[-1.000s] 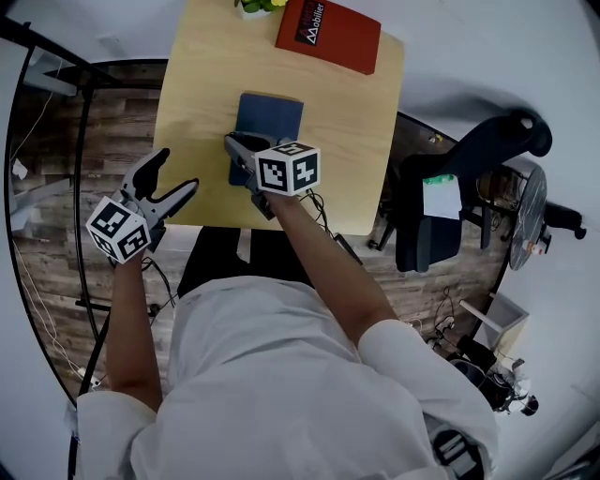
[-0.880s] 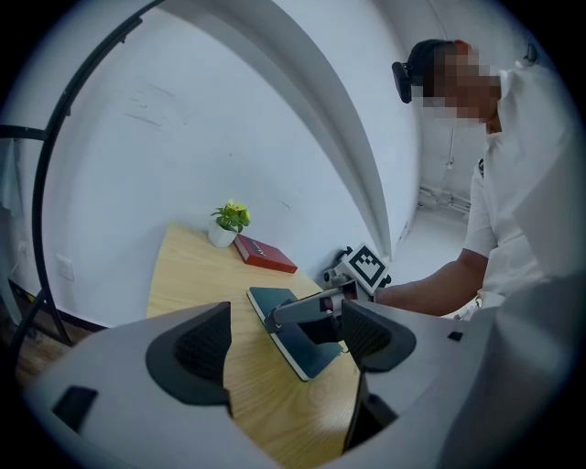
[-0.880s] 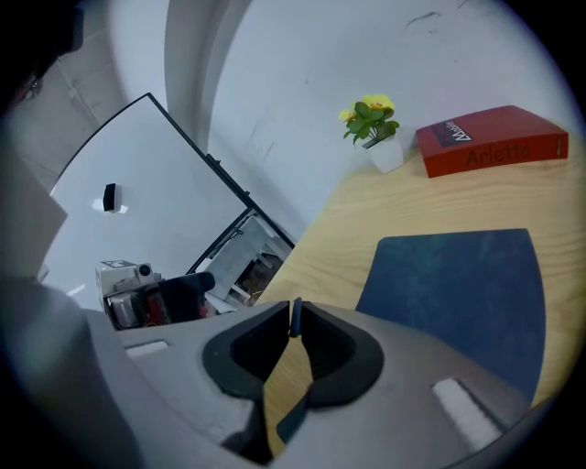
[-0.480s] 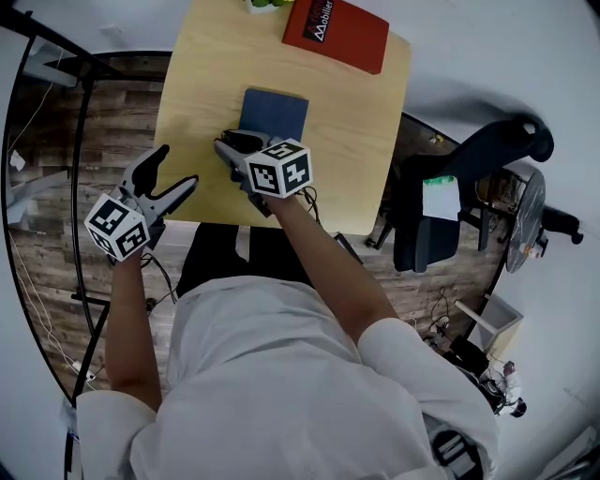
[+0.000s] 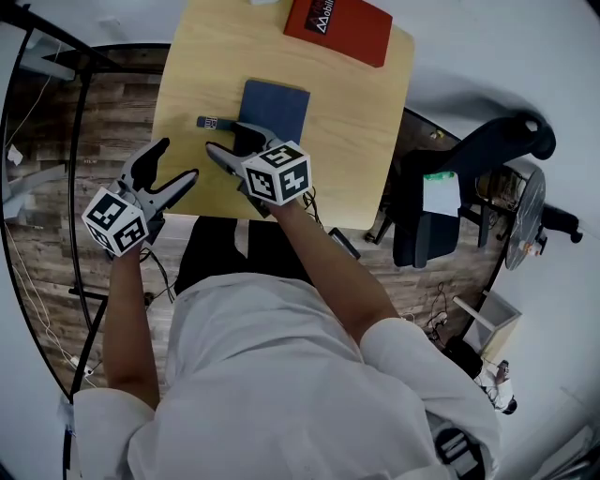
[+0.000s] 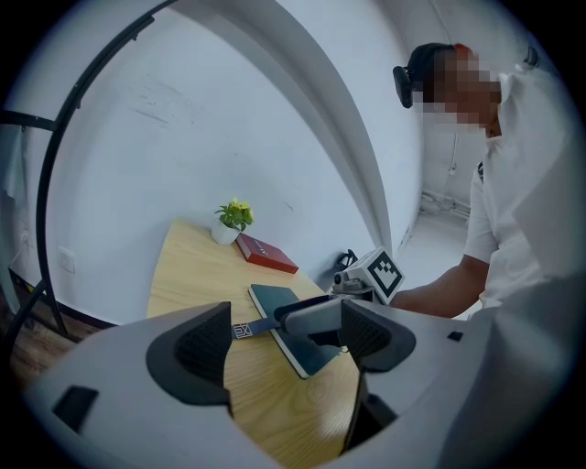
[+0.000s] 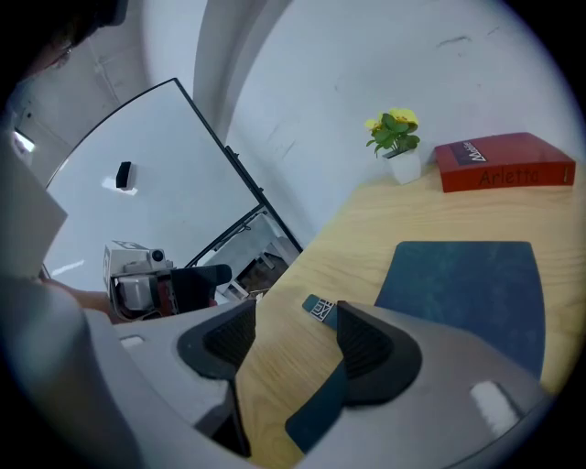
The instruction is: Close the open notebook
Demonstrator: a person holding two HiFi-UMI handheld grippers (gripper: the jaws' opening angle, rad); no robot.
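The dark blue notebook (image 5: 277, 106) lies flat and closed on the wooden table (image 5: 187, 84). A blue strap with a white tag (image 5: 208, 123) sticks out from it to the left. My right gripper (image 5: 231, 142) hovers at the notebook's near left corner, and its jaws are opening. In the right gripper view the strap (image 7: 320, 309) runs along the inner side of one jaw, with no pad pressing on it. My left gripper (image 5: 176, 161) stands open and holds nothing, off the table's near left edge. In the left gripper view the notebook (image 6: 275, 299) lies ahead.
A red book (image 5: 339, 25) lies at the table's far edge, next to a small potted plant (image 7: 396, 142). A black office chair (image 5: 450, 202) stands right of the table. A black metal frame (image 5: 80, 141) runs along the left, over wooden floor.
My right gripper's jaws have opened from shut and shifted slightly left. The tagged strap now lies out on the table to the notebook's left. The left gripper has stayed put.
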